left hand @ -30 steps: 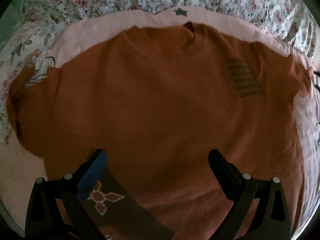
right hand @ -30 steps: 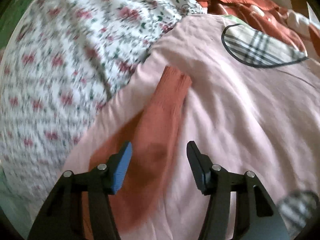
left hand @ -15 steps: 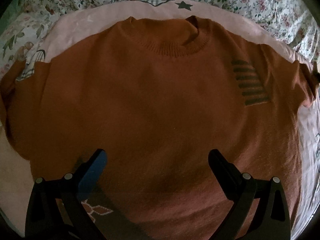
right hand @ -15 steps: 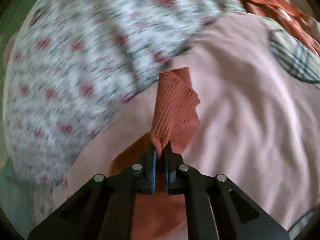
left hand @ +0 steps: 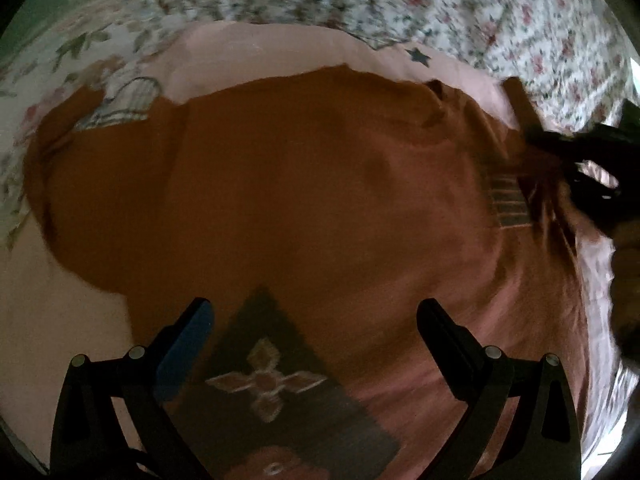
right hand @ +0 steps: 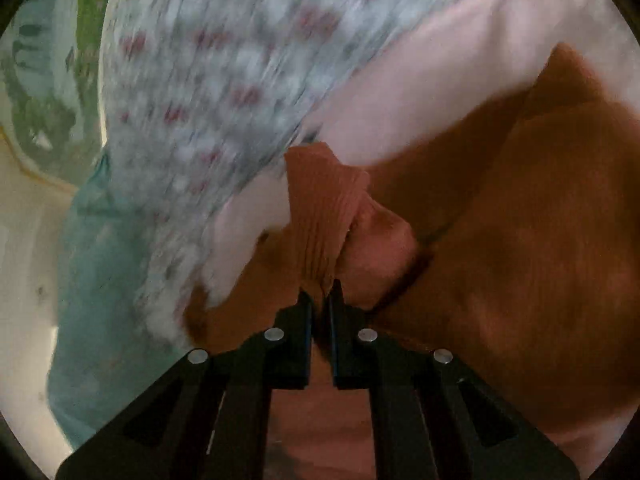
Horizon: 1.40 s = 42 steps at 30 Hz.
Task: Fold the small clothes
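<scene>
Sweater: rust knit | ribbed cuff pinched, right claw

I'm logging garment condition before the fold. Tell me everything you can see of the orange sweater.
The orange sweater is a rust-coloured knit with a ribbed crew neck, a dark striped patch on the chest and a dark panel with a pale cross motif near the hem. It lies face up, spread on a pink sheet. The right gripper is shut on its ribbed sleeve cuff, lifted over the body. The left gripper hovers open above the hem.
</scene>
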Tool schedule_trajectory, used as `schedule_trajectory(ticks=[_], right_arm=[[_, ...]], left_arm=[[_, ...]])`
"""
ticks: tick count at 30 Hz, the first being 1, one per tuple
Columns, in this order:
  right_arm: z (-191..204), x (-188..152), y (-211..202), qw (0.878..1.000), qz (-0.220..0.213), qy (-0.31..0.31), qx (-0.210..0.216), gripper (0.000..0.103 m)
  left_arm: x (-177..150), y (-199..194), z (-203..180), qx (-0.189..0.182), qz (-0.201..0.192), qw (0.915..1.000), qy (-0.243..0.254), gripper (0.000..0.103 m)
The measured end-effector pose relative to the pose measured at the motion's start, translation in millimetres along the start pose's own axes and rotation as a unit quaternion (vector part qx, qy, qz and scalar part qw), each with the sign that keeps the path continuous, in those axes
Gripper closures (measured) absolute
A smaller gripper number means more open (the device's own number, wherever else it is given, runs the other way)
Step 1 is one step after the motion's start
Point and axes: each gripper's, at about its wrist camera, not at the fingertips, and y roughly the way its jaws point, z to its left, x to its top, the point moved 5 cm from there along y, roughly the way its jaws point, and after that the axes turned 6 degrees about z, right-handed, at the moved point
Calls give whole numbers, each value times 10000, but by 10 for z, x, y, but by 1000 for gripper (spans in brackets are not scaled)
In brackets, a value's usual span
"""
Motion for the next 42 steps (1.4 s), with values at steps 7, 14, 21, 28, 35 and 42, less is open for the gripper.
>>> schedule_trajectory(ticks=[7, 14, 21, 28, 35, 42], right_arm=[[616, -529, 1098, 9949, 900, -357, 282, 95], [593, -684, 1306, 9929, 1158, -165, 202, 43], [349, -484, 518, 9979, 610, -211, 63, 43], [-82, -404, -83, 9993, 138, 219, -265, 43], [-200, -435, -350, 9992, -114, 366, -131, 43], [-278, -439, -469, 9987, -233, 330, -301, 43]], left_arm=[[-141, -76, 446, -106, -9, 9992, -390, 1], [-26, 117, 515, -563, 125, 9963, -643, 1], [365, 498, 233, -1042, 289, 9907, -823, 1], [912, 934, 36, -262, 615, 9934, -928, 4], [448, 755, 206, 598, 559, 9964, -210, 13], [361, 622, 456, -482, 537, 9929, -943, 10]])
